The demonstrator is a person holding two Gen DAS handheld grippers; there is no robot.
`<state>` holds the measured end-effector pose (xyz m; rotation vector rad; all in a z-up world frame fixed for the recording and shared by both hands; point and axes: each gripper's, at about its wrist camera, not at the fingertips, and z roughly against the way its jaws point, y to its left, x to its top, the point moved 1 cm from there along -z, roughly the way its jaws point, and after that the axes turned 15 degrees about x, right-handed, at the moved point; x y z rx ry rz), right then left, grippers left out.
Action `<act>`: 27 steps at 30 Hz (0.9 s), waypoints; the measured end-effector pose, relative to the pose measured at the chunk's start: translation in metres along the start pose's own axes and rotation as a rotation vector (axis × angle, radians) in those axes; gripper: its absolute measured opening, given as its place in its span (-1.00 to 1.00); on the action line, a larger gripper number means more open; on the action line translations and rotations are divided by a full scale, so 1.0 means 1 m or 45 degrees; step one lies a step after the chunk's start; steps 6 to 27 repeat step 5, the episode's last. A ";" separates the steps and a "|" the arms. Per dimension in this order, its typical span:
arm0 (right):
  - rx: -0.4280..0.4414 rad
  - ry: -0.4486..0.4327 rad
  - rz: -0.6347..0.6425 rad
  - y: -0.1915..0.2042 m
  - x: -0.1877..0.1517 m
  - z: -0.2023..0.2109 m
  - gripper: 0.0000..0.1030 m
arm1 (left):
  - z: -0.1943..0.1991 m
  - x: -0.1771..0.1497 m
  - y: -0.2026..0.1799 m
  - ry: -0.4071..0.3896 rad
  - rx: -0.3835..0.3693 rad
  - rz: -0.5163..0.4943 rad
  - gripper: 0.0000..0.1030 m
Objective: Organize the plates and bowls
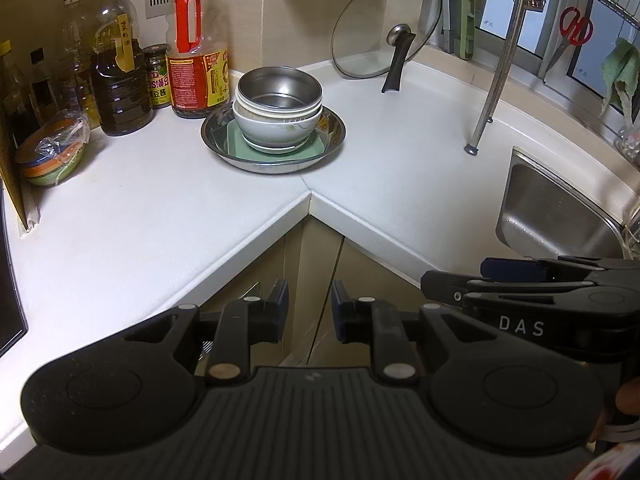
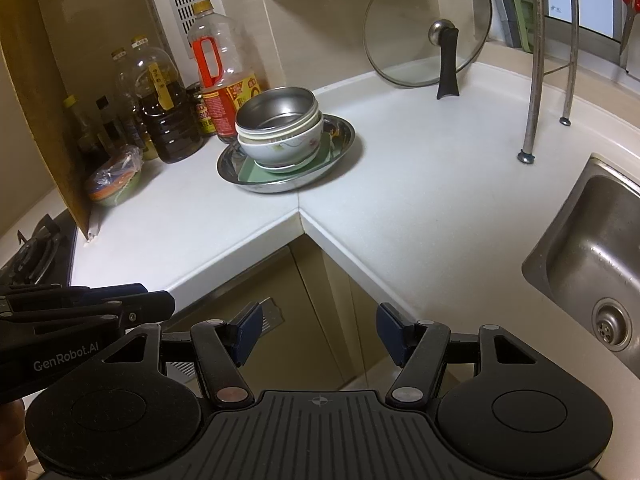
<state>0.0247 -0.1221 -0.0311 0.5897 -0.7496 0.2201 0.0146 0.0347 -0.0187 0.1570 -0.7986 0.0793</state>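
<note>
Bowl stack (image 1: 278, 110) sits in steel plate (image 1: 336, 138) near worktop (image 1: 160, 208) back corner. Left gripper (image 1: 310, 306) jaws slightly apart, empty. Right gripper (image 2: 320, 334) jaws wide, empty.

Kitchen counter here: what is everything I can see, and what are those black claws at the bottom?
Metal bowl: one, silver, top of the stack.
White bowls: at least two, nested under the metal bowl.
Green plate: one, square, under the bowls.
Metal tray: one, silver, round, holds the whole stack in the counter corner.
Oil and sauce bottles: several, amber and dark, along the left wall.
Wrapped bowls: one bagged bundle, orange and green, far left.
Glass lid: one, clear, black handle, leaning on the back wall.
Sink: one, steel, right.
Scissors: one, red handles, hanging from the rack.
Left gripper: black, open, holding nothing.
Right gripper: black, open, holding nothing.
</note>
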 end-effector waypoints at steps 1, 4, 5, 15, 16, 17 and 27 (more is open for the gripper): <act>0.000 0.000 0.000 0.000 0.000 0.000 0.23 | 0.000 0.000 0.000 0.000 0.001 0.000 -0.63; -0.005 0.001 -0.004 0.001 0.000 -0.001 0.22 | -0.001 0.000 0.001 0.009 -0.005 0.001 -0.63; -0.006 0.001 -0.006 0.002 0.001 -0.002 0.23 | -0.002 0.000 0.002 0.017 -0.007 0.004 -0.62; -0.006 0.001 -0.006 0.002 0.001 -0.002 0.23 | -0.002 0.000 0.002 0.017 -0.007 0.004 -0.62; -0.006 0.001 -0.006 0.002 0.001 -0.002 0.23 | -0.002 0.000 0.002 0.017 -0.007 0.004 -0.62; -0.006 0.001 -0.006 0.002 0.001 -0.002 0.23 | -0.002 0.000 0.002 0.017 -0.007 0.004 -0.62; -0.006 0.001 -0.006 0.002 0.001 -0.002 0.23 | -0.002 0.000 0.002 0.017 -0.007 0.004 -0.62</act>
